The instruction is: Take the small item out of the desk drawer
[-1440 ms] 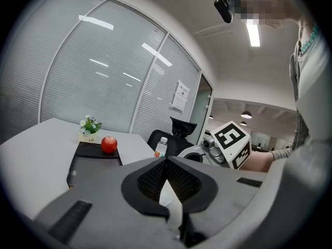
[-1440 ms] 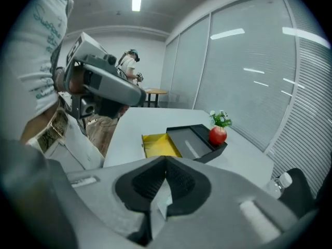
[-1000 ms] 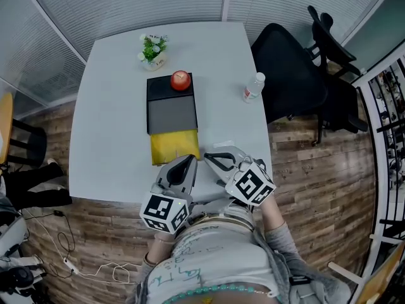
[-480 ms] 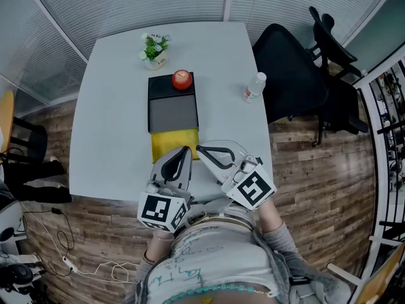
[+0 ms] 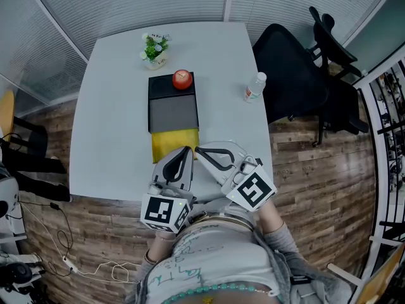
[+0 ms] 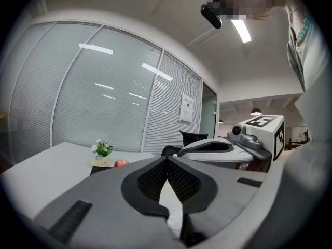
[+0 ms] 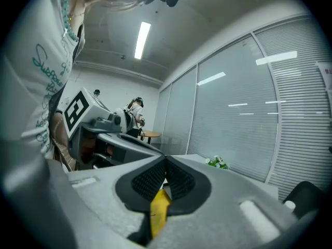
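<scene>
Drawer unit [image 5: 172, 103] untouched | left gripper [image 5: 186, 150], right gripper [image 5: 198, 149] near level | fingers [image 6: 148, 179] together

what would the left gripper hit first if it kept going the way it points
Probably the black box beyond the yellow piece, though the left gripper might clear it; depth unclear.

In the head view, the right claw [image 5: 200, 151] has risen toward the camera and swung its tip toward 10 o'clock. It now overlaps the near edge of the yellow sheet [image 5: 169, 142] instead of lying over the bare surface [image 5: 107, 106]. The left claw [image 5: 185, 151] has lifted too, and its tip has moved toward 12 o'clock, further over that same edge. At 9 o'clock, a person's dark legs [image 5: 38, 185] have shifted.
</scene>
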The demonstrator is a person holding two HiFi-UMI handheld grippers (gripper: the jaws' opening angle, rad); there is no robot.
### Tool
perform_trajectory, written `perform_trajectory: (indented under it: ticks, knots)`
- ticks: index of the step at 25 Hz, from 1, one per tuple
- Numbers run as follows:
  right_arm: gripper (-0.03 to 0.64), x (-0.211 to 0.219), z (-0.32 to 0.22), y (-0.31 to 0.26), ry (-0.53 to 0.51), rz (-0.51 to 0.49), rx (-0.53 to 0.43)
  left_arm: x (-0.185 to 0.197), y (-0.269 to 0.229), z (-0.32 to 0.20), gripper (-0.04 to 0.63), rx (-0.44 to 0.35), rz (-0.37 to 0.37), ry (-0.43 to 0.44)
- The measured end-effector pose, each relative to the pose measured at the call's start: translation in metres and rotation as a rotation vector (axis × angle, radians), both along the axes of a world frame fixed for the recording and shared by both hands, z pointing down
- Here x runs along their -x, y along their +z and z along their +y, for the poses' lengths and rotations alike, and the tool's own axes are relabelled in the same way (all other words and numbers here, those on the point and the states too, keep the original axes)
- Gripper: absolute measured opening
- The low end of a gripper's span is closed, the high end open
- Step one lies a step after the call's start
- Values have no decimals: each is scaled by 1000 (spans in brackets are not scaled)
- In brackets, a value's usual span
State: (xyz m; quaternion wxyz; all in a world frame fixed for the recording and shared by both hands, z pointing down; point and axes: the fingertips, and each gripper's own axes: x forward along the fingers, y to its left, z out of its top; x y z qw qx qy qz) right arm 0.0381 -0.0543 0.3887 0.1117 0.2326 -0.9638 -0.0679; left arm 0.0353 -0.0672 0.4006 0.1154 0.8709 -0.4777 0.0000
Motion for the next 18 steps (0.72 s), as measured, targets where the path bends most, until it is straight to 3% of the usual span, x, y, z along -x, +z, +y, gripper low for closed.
perform_trajectory:
  ticks: [18]
  knots:
    - [3, 0, -2, -6, -1, -12, -19, -1, 3, 2, -2, 8, 0, 0]
